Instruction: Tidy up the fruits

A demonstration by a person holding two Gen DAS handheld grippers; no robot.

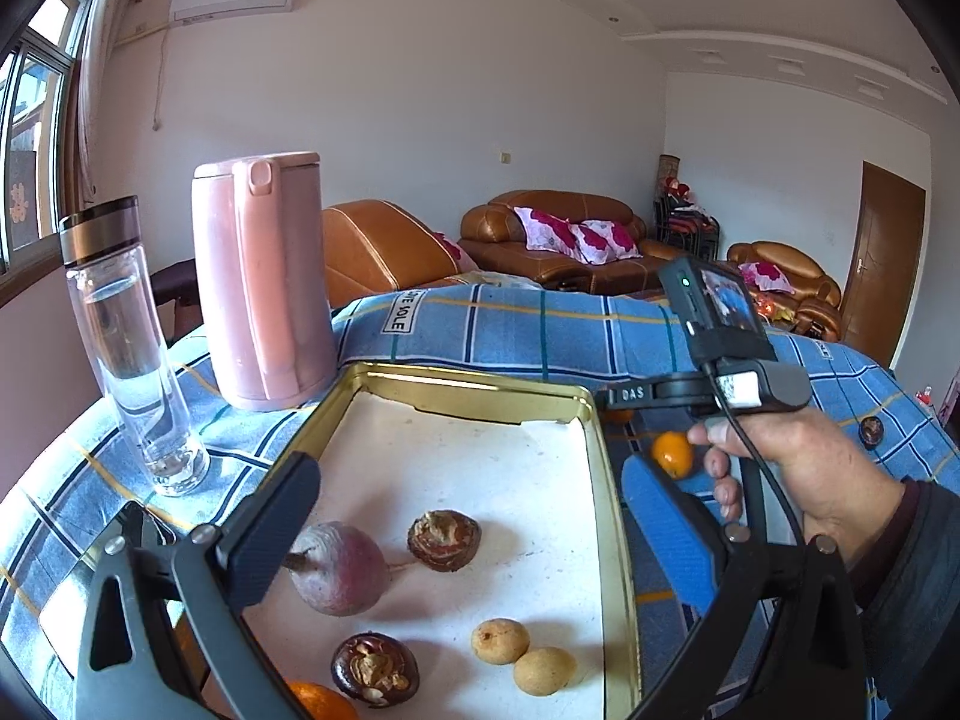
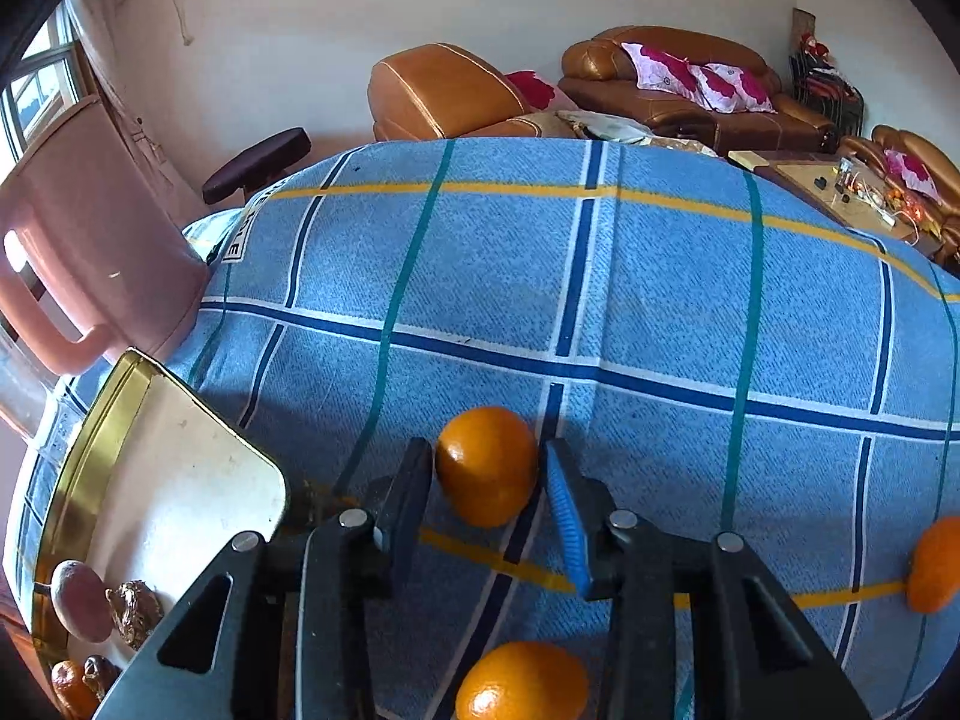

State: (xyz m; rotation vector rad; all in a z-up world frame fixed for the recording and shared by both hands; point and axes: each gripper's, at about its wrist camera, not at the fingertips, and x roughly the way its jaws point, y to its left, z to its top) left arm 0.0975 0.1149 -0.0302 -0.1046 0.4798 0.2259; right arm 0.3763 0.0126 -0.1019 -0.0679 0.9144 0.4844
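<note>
Orange sits on the blue plaid cloth between the fingers of our right gripper. The dark left pad looks to touch its side, the blue right pad stands just off it with a sliver of gap, so we judge the jaws nearly closed around it but not yet clamped. Two more oranges lie on the cloth, one under the gripper body, one well off to the right. The tin tray is just beside, to the left, already holding a reddish root, two dark chestnut-like fruits, two small tan fruits and an orange at its near edge. Our left gripper hovers over the tray, jaws wide, holding nothing. Step in hand, we judge: picking a loose orange for the tray. Next calls for finishing the squeeze gently, it's round and may roll out, then lifting over the tray rim and setting down in a free spot
</note>
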